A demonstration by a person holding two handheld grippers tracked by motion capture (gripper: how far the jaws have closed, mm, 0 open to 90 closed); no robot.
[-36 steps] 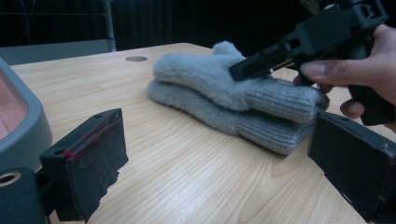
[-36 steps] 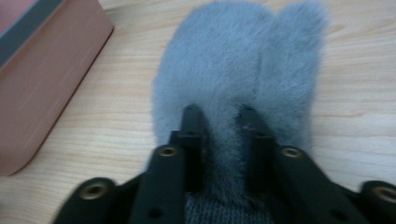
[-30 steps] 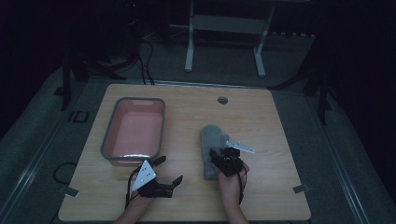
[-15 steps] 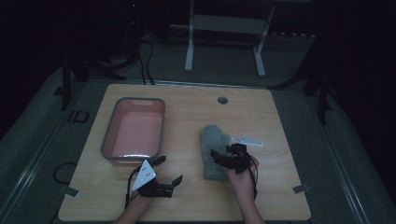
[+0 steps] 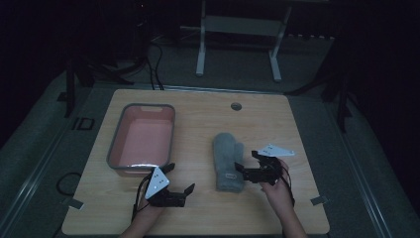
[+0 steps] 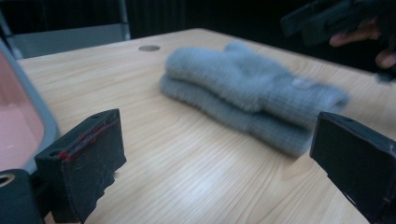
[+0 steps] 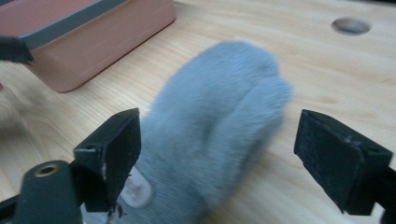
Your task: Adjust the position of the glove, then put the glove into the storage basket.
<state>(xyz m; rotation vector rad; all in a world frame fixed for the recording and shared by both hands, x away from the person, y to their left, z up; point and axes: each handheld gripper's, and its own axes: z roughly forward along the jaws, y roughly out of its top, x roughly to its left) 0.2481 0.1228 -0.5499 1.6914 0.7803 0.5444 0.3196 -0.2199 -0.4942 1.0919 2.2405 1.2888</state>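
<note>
Your left gripper [image 5: 177, 178] sits near the pink tray [image 5: 141, 139], jaws wide apart and holding nothing. The grey mitten [image 5: 228, 161] lies flat on the table [image 5: 208, 106], right of the tray. Your right gripper [image 5: 246, 164] is at the mitten's near end, jaws wide, gripping nothing.

**Obscured and cropped items**

Grey mitten [image 7: 210, 135]: cuff cut off by the bottom edge in the right gripper view; small label [image 7: 135, 191] unreadable. Pink bin [image 6: 18, 126]: cropped at the left edge in the left gripper view. Right gripper [image 6: 327, 23]: blurred, cropped at the top corner there.
</note>
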